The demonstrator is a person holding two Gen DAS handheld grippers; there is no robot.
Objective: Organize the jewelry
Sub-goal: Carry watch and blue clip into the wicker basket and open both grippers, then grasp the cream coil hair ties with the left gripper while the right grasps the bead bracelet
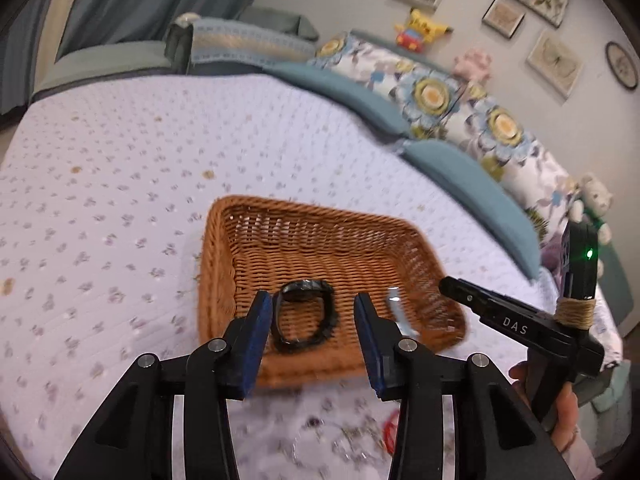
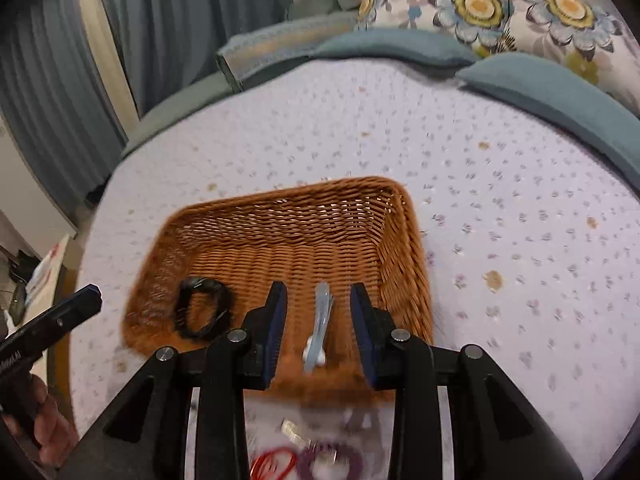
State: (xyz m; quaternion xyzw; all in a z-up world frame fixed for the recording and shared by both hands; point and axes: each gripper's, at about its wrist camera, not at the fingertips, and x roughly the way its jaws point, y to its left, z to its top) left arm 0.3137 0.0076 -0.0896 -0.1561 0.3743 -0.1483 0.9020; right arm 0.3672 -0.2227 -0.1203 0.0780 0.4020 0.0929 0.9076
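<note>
A brown wicker basket [image 1: 312, 220] [image 2: 280, 208] sits on the flowered bedspread. A black bracelet [image 1: 320, 332] [image 2: 188, 328] lies on the basket floor, on its left side as the right wrist view shows it. A pale blue and white piece [image 2: 320, 320] [image 1: 394, 306] lies to its right. My left gripper [image 1: 312, 298] hangs open above the black bracelet, pads clear of it. My right gripper [image 2: 319, 287] is open over the pale piece and does not press on it. Each gripper's tip shows in the other view: right gripper [image 1: 452, 284], left gripper [image 2: 88, 294].
Loose jewelry lies on the bedspread just in front of the basket: a red band [image 2: 276, 462], a purple bracelet [image 2: 340, 458] and a silvery piece [image 2: 294, 430]. Teal cushions [image 1: 472, 188] and flowered pillows [image 1: 432, 92] line the far side. A hand [image 2: 48, 420] holds the left gripper's handle.
</note>
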